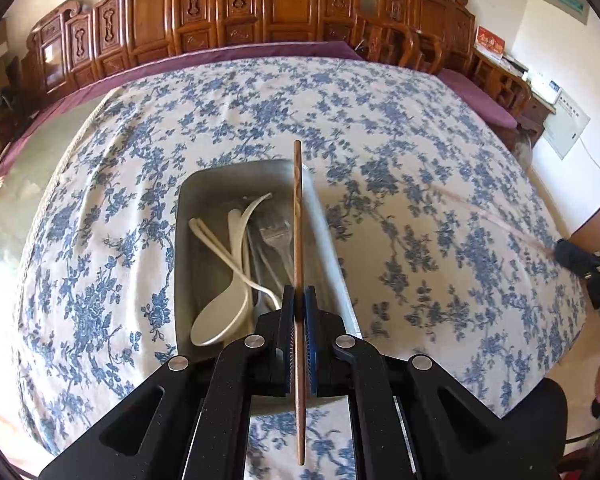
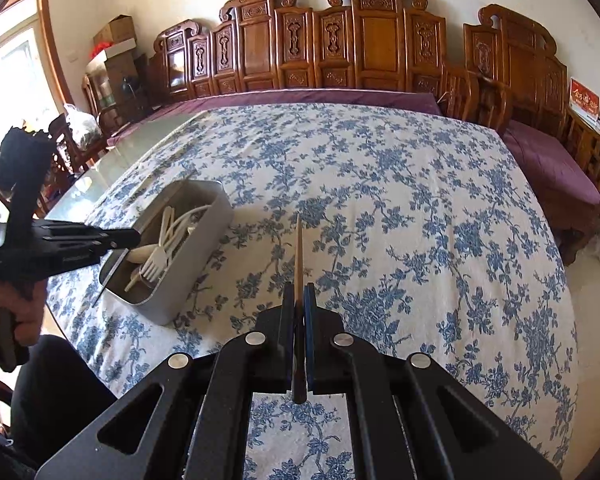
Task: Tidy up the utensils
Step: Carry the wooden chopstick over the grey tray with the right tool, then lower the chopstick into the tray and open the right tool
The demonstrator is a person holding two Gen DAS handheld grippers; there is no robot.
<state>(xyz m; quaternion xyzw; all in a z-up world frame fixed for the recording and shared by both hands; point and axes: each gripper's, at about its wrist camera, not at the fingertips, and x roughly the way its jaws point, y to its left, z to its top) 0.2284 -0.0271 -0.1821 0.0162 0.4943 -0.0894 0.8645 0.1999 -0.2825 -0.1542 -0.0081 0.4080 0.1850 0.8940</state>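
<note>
Both tongs are clamped: left tongs [image 1: 299, 300] grip a brown chopstick [image 1: 298, 216], right tongs [image 2: 299, 300] a pale chopstick [image 2: 299, 256].

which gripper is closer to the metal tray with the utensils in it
Left. The left gripper, shut on a brown chopstick, hangs right over the metal tray. The right gripper, shut on a light chopstick, is off to the tray's side above the tablecloth.

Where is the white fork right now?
In the right wrist view the white fork lies inside the grey metal tray on the left of the flowered tablecloth, beside the white spoons.
</note>
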